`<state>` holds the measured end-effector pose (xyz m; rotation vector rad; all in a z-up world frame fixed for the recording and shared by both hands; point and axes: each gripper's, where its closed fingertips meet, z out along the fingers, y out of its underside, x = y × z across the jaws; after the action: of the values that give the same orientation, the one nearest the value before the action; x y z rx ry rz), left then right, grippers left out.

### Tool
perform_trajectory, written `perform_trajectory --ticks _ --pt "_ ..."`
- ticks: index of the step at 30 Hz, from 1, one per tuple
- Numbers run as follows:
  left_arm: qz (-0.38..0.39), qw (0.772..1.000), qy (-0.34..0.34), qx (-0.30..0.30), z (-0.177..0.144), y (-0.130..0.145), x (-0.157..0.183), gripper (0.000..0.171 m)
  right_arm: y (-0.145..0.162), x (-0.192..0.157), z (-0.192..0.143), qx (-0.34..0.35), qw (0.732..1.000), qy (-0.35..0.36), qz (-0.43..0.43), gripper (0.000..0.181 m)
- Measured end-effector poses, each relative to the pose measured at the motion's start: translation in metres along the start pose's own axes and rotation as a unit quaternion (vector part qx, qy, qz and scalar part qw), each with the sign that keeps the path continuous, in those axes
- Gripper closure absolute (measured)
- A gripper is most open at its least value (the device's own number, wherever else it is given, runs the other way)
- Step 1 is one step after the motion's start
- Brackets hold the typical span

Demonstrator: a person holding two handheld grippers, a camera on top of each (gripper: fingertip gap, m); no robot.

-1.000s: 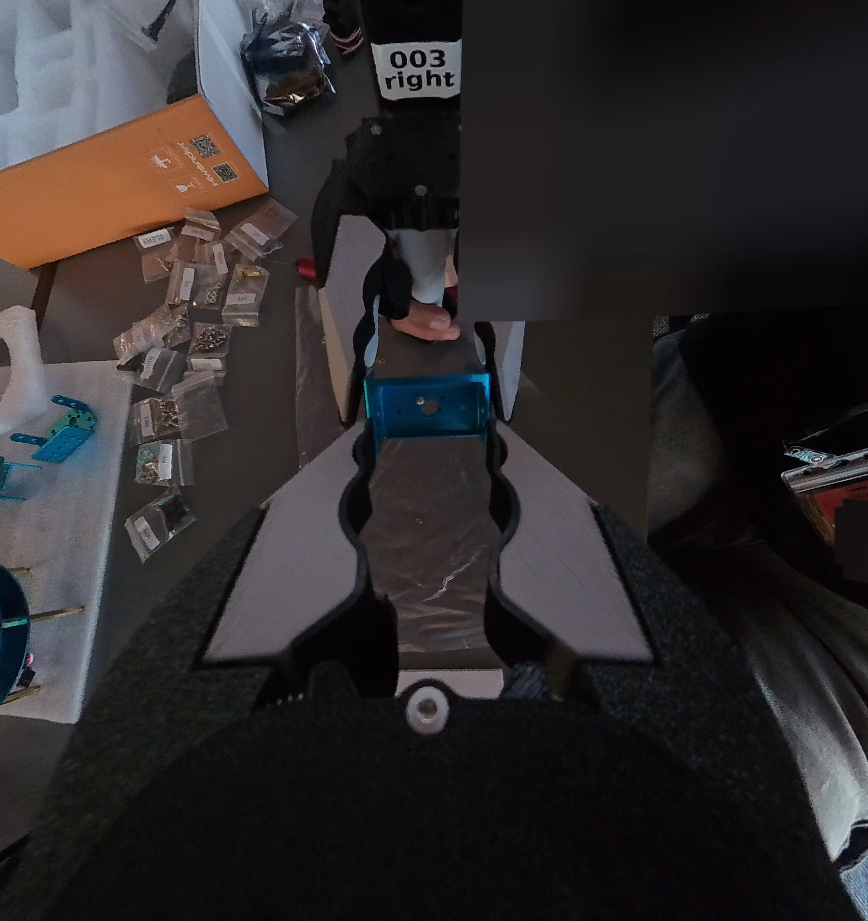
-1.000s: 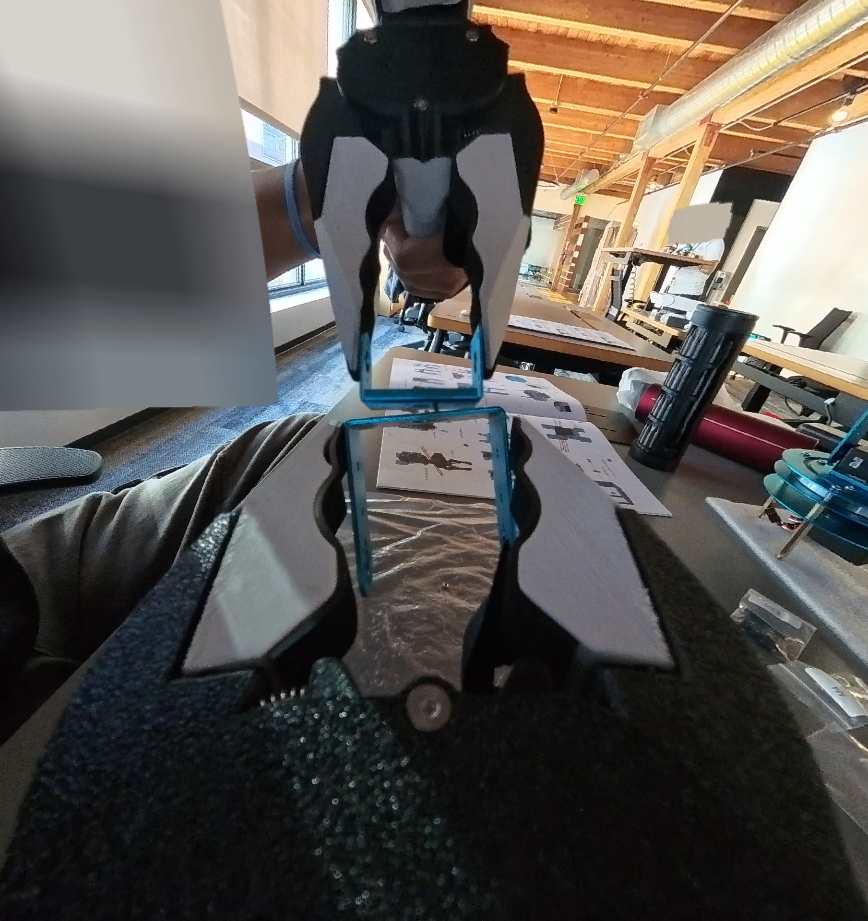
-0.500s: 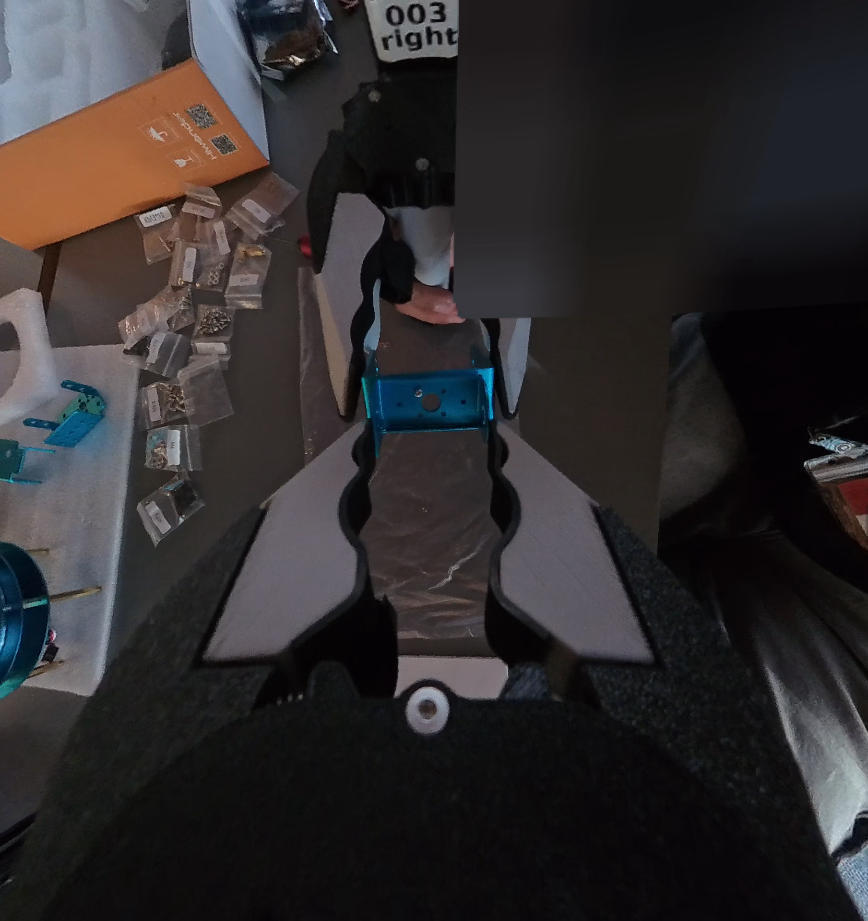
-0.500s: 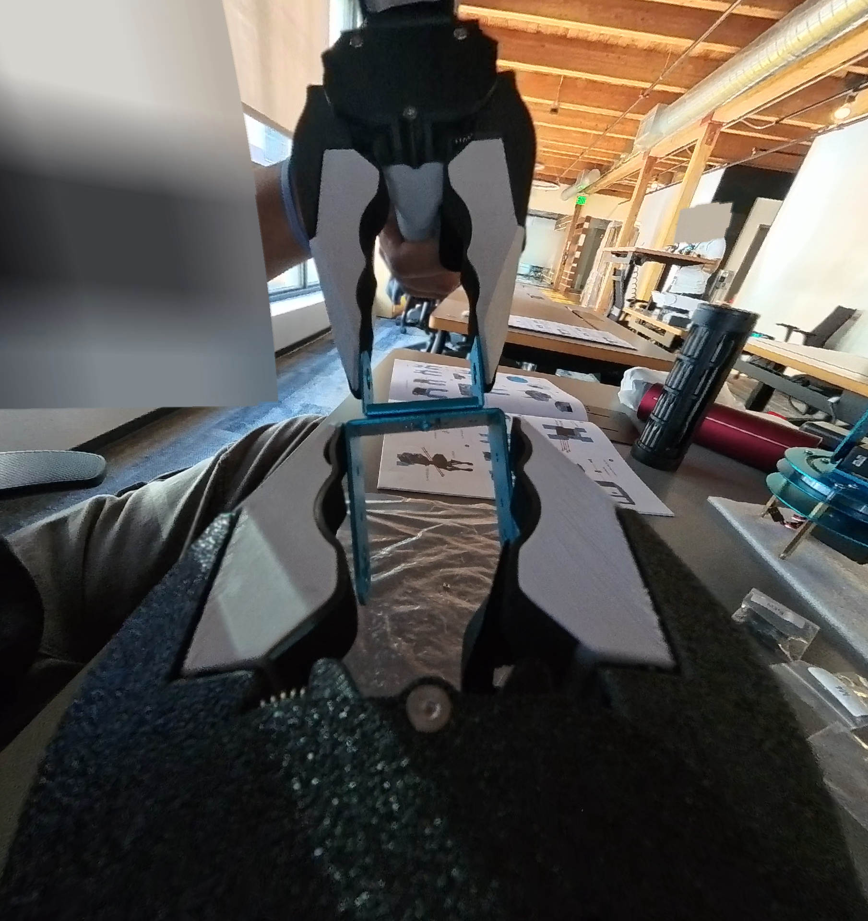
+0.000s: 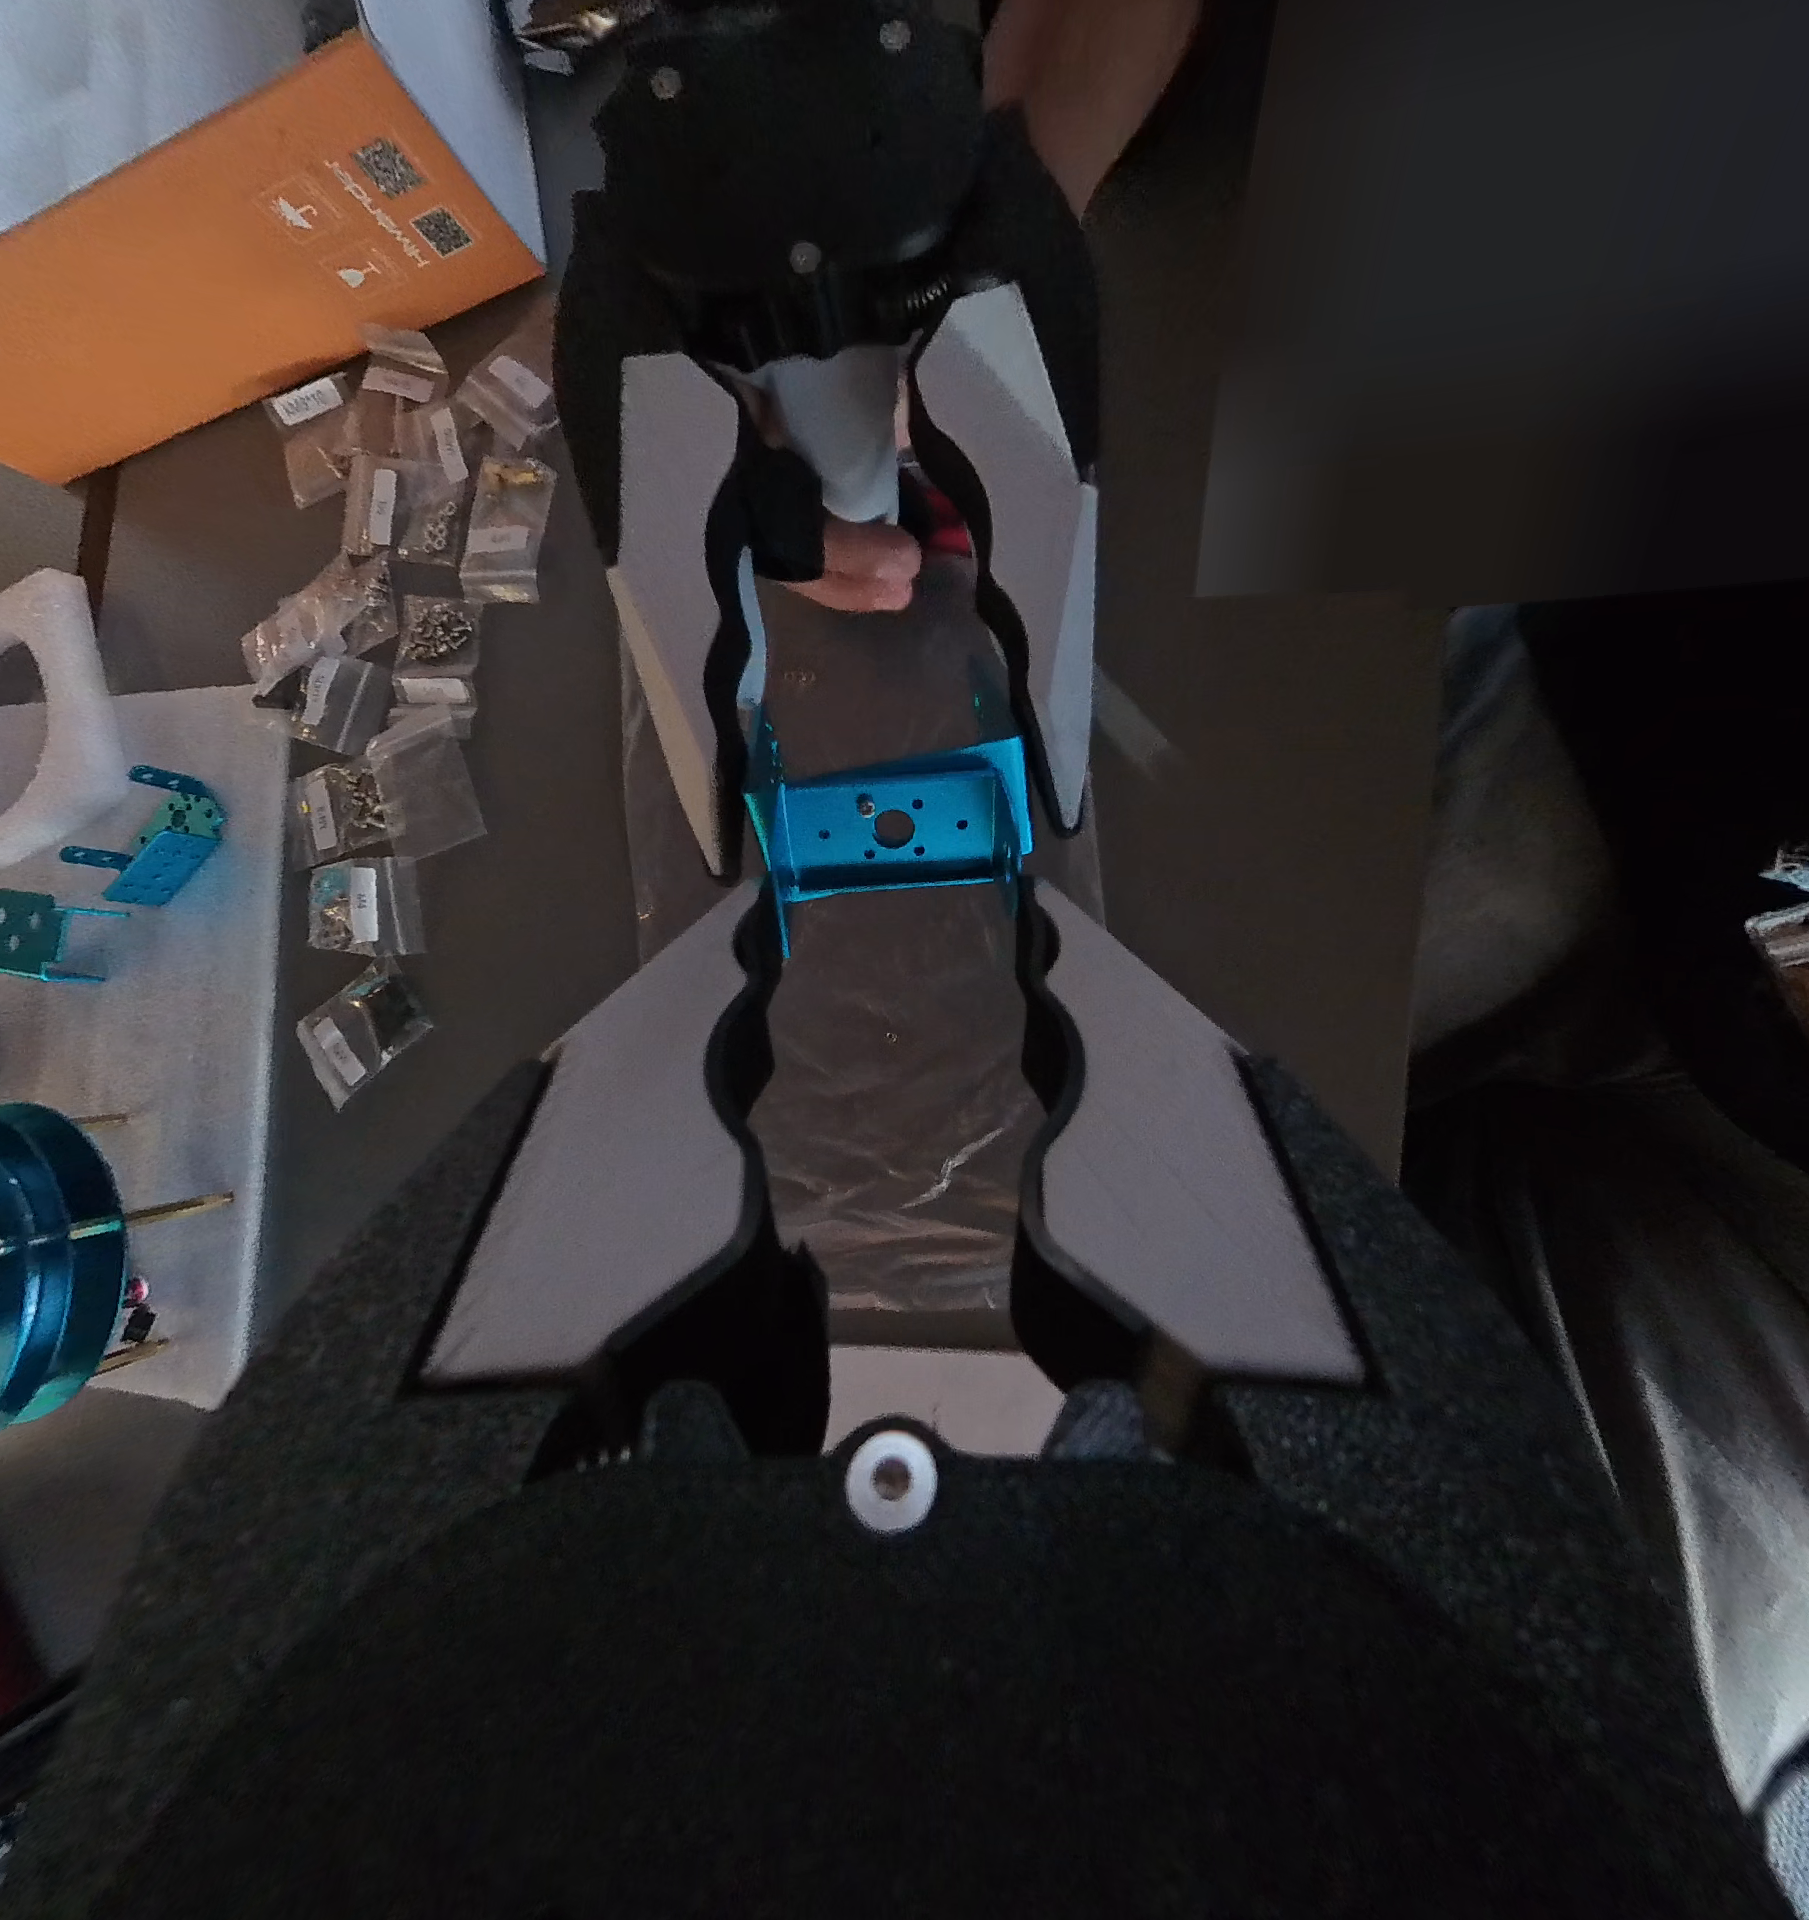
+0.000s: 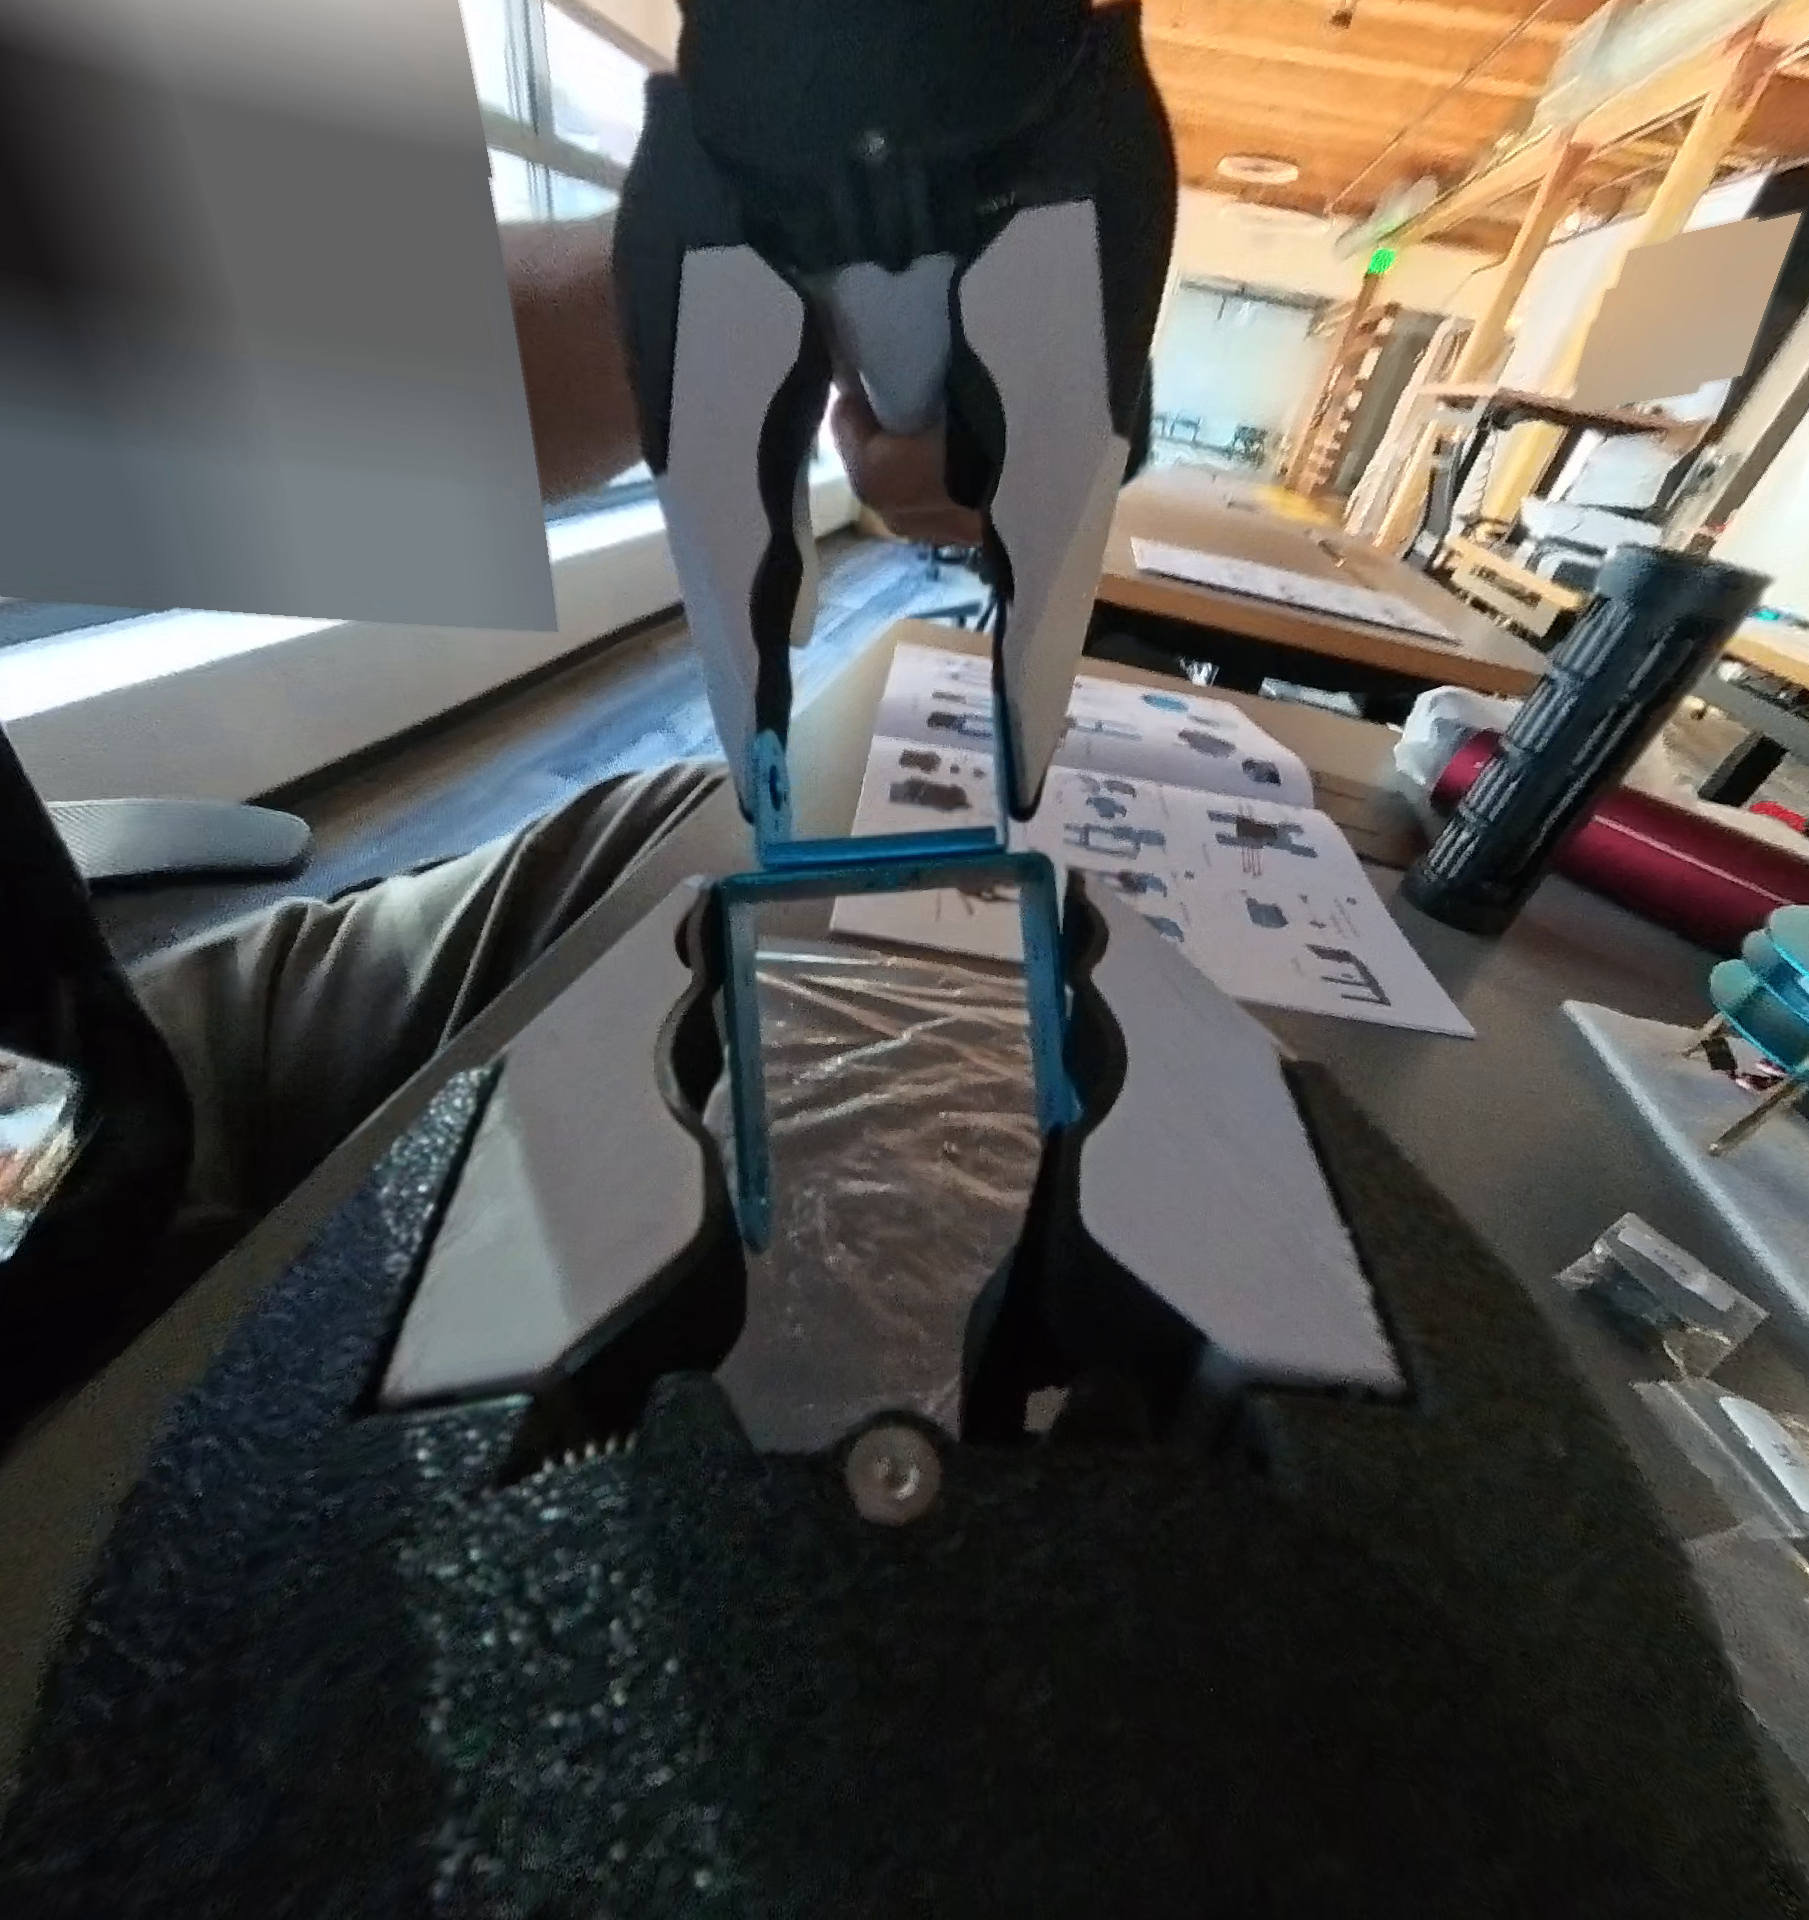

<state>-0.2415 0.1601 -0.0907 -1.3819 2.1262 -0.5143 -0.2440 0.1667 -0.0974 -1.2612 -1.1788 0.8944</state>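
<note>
My left gripper (image 5: 895, 904) is shut on a small blue U-shaped metal bracket (image 5: 889, 831); its drilled base faces the camera. My right gripper (image 6: 889, 894) is shut on a larger blue U bracket (image 6: 749, 1039), whose legs run back along the fingers. The two brackets meet base to base in the air above a clear plastic sheet (image 6: 879, 1060). They sit slightly tilted against each other. In the left wrist view the right gripper (image 5: 895, 847) comes in from the top. In the right wrist view the left gripper (image 6: 889, 808) comes down from above with its bracket (image 6: 775, 790).
Small bags of screws (image 5: 401, 644) and an orange box (image 5: 204, 270) lie at the left. White foam (image 5: 152, 1039) carries blue brackets (image 5: 162, 842) and a teal round assembly (image 5: 6, 1278). An open manual (image 6: 1139, 831), a black cylinder (image 6: 1565, 748) and a person's leg (image 6: 360, 987) are nearby. The tips of both grippers are at nearly the same place. About 35 centimeters separates my right fingertips from the black cylinder (image 6: 1565, 748).
The two grippers moved closer. The gap between the brackets closed, so their bases now touch. The brackets have tilted a little against each other.
</note>
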Motion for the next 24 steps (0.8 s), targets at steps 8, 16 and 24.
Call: perform_trajectory --ticks 8,16,24 --pt "-0.049 0.998 -0.009 0.049 0.014 0.023 -0.001 0.127 0.026 0.004 0.01 -0.086 0.996 0.002 -0.011 0.117" --pt "-0.082 0.994 -0.003 0.076 0.038 0.058 0.007 0.126 0.072 0.002 0.022 -0.242 0.97 -0.034 -0.012 0.116" --pt "-0.1 0.992 -0.003 0.083 0.06 0.08 0.012 0.126 0.102 0.0 0.025 -0.334 0.941 -0.049 -0.021 0.115"
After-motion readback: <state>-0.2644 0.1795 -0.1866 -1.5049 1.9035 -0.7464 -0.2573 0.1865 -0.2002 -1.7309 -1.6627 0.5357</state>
